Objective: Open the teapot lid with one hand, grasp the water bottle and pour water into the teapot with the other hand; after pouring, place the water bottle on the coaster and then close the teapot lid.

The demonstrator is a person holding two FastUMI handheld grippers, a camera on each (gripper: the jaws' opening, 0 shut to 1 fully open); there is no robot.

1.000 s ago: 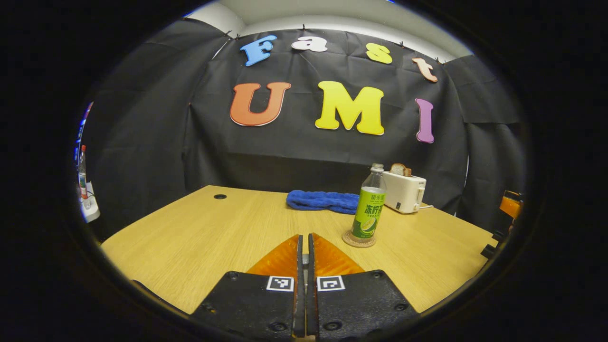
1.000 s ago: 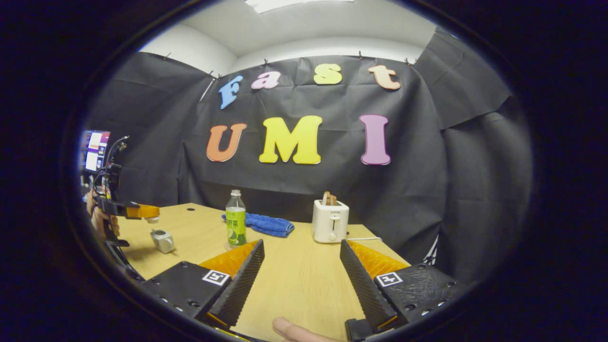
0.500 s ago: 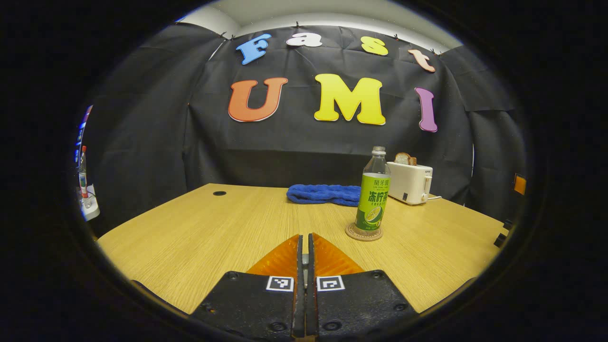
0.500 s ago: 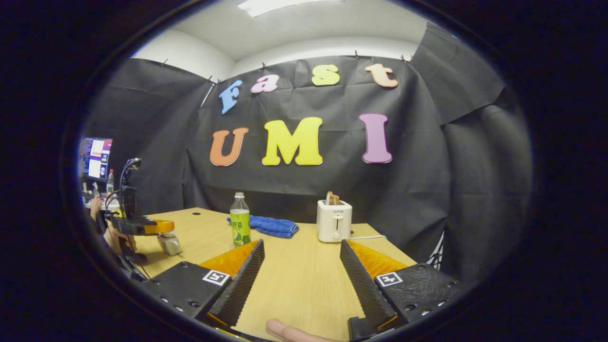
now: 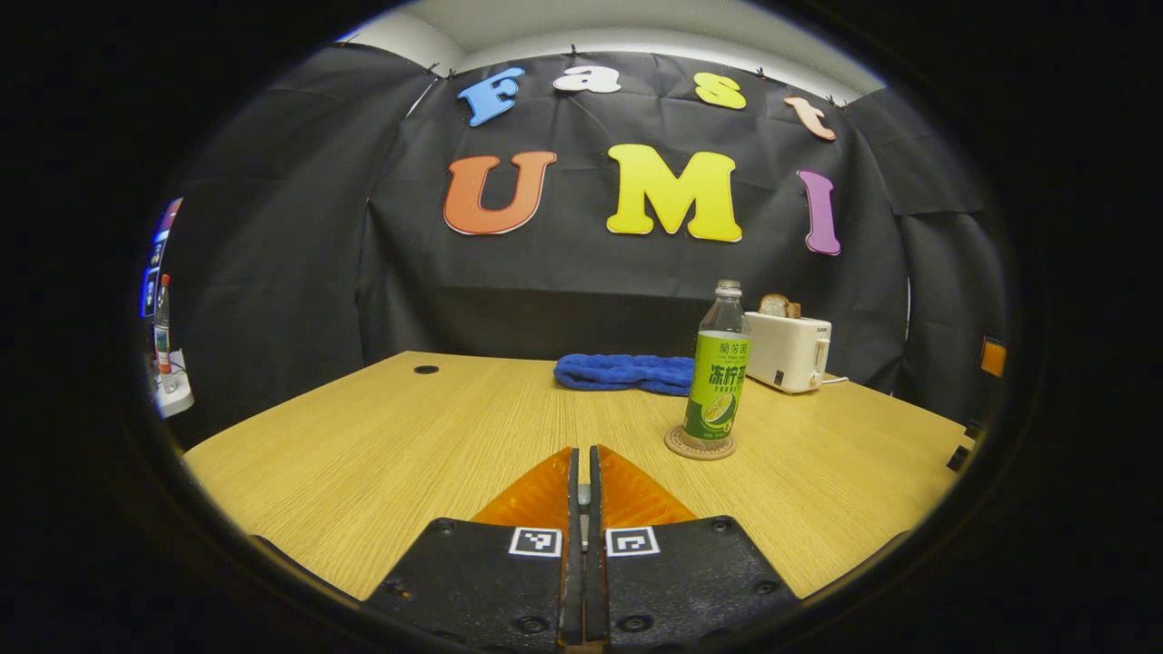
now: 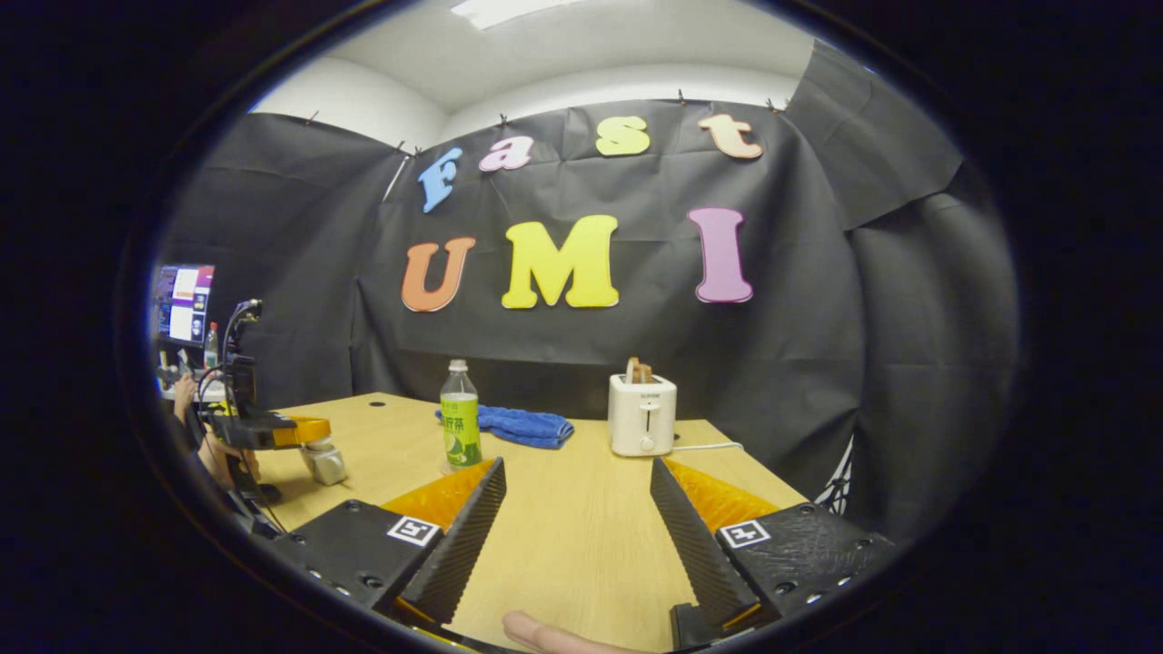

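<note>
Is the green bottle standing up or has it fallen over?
Standing up. The water bottle is upright on the round coaster, cap on top.

The left gripper view sits low over the table [image 5: 382, 454], looking forward along its own closed fingers at the back wall, with the bottle [image 5: 718, 368] ahead to the right. The right gripper view looks over its own spread fingers from farther back. Both take in the bottle [image 6: 461, 420], towel [image 6: 522, 425] and toaster [image 6: 642, 415].
</note>
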